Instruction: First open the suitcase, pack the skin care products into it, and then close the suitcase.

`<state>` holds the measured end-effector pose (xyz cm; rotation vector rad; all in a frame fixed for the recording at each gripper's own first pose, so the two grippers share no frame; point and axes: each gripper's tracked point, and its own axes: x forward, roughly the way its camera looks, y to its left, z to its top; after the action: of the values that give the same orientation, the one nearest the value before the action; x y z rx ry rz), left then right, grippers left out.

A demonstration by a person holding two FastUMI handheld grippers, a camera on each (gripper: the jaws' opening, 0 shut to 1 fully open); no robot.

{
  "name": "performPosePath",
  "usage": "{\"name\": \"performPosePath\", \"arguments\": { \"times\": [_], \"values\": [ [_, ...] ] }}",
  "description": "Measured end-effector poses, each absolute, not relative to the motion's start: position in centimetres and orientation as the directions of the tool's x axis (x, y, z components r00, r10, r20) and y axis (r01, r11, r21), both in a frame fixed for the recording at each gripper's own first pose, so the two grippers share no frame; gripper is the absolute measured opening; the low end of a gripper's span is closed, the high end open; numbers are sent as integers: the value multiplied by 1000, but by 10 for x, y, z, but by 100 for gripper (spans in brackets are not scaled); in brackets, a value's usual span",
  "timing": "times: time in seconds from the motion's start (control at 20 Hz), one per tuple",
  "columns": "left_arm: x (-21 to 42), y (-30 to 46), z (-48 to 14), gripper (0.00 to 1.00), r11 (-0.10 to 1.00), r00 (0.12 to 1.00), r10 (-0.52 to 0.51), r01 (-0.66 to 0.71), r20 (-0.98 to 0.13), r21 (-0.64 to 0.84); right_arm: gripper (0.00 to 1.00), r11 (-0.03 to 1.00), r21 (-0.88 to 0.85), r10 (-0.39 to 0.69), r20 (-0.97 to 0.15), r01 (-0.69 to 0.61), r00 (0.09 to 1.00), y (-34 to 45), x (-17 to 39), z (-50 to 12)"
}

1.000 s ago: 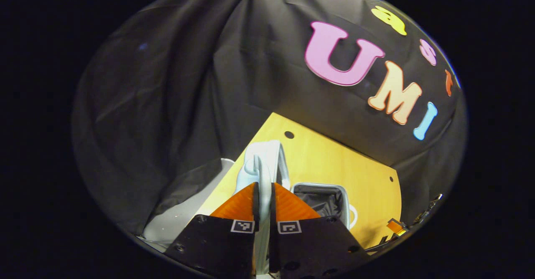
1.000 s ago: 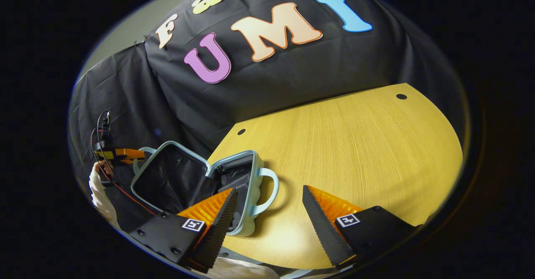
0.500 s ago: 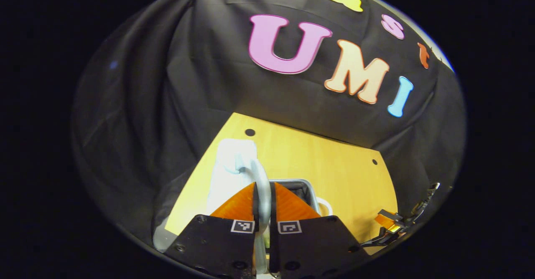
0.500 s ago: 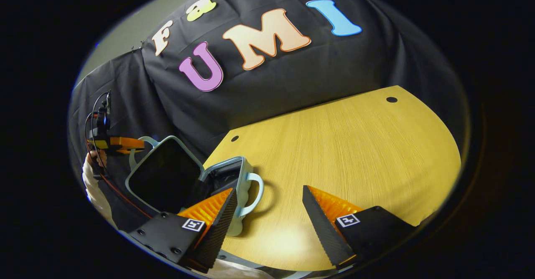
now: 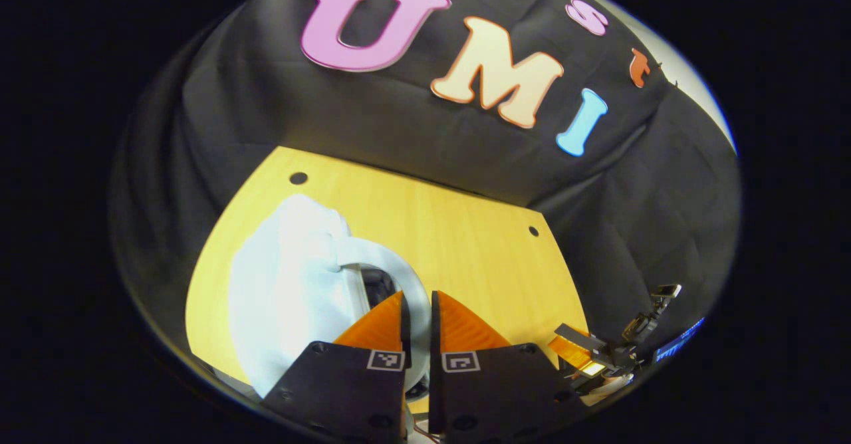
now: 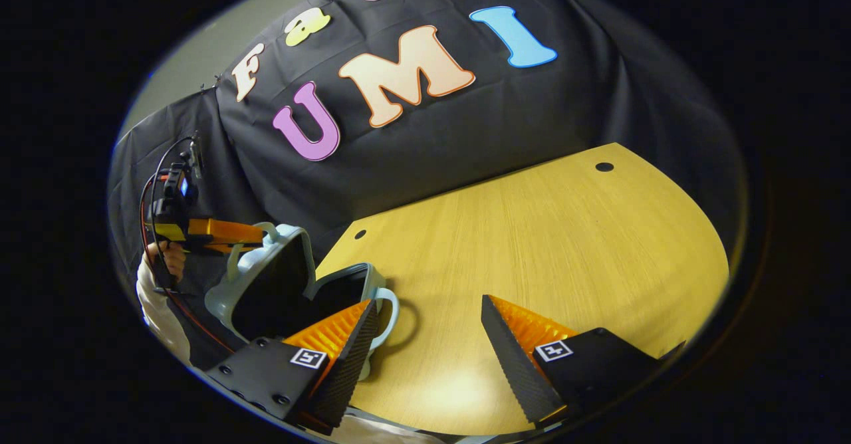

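Black cloth wall behind, yellow wood table [image 6: 532, 244] in front of it. Pale blue suitcase [image 6: 266, 284] sits at the table's left edge in the right gripper view, lid [image 5: 286, 298] tilted partway over the base, dark lining visible between the halves. Lid handle [image 5: 399, 278] is a pale loop; left gripper [image 5: 417, 311] has its jaws pinched on that loop, orange fingers [image 5: 379, 324] nearly together around it. Right gripper [image 6: 429, 337] hangs above bare table just beside the suitcase, jaws spread wide, nothing between them. Hand [image 6: 171, 261] and white sleeve visible holding the left gripper.
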<state>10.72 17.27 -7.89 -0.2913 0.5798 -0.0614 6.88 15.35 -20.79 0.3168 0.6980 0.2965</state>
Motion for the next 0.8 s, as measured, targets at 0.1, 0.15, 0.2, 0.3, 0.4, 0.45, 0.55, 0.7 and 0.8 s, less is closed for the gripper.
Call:
{"name": "performPosePath", "arguments": {
  "times": [0.1, 0.15, 0.2, 0.3, 0.4, 0.45, 0.55, 0.7, 0.8],
  "values": [
    [118, 152, -102, 6, 959, 805, -157, -14, -572, -283, 98, 915, 374, 355, -575, -149, 737, 144, 72, -205],
    [122, 144, -114, 6, 961, 791, -159, -14, -591, -276, 98, 917, 371, 347, -572, -143, 743, 138, 74, -203],
    [127, 137, -126, 6, 963, 775, -158, -16, -612, -269, 98, 919, 369, 341, -570, -137, 748, 133, 75, -202],
    [135, 125, -151, 6, 967, 745, -149, -29, -650, -254, 98, 920, 371, 330, -566, -124, 756, 122, 76, -200],
    [140, 115, -178, 6, 975, 709, -129, -37, -694, -219, 98, 923, 369, 319, -565, -113, 761, 114, 77, -200],
    [144, 112, -190, 7, 981, 693, -113, -36, -712, -191, 98, 925, 365, 312, -564, -108, 764, 109, 79, -201],
    [146, 117, -205, 10, 991, 673, -78, -28, -736, -130, 97, 932, 349, 294, -565, -100, 771, 101, 81, -202],
    [148, 120, -219, 7, 996, 648, -41, -39, -760, -86, 98, 941, 324, 277, -560, -101, 781, 92, 85, -202],
    [148, 119, -225, 6, 995, 636, -27, -60, -771, -84, 98, 939, 327, 279, -553, -104, 785, 89, 87, -200]
  ]
}}
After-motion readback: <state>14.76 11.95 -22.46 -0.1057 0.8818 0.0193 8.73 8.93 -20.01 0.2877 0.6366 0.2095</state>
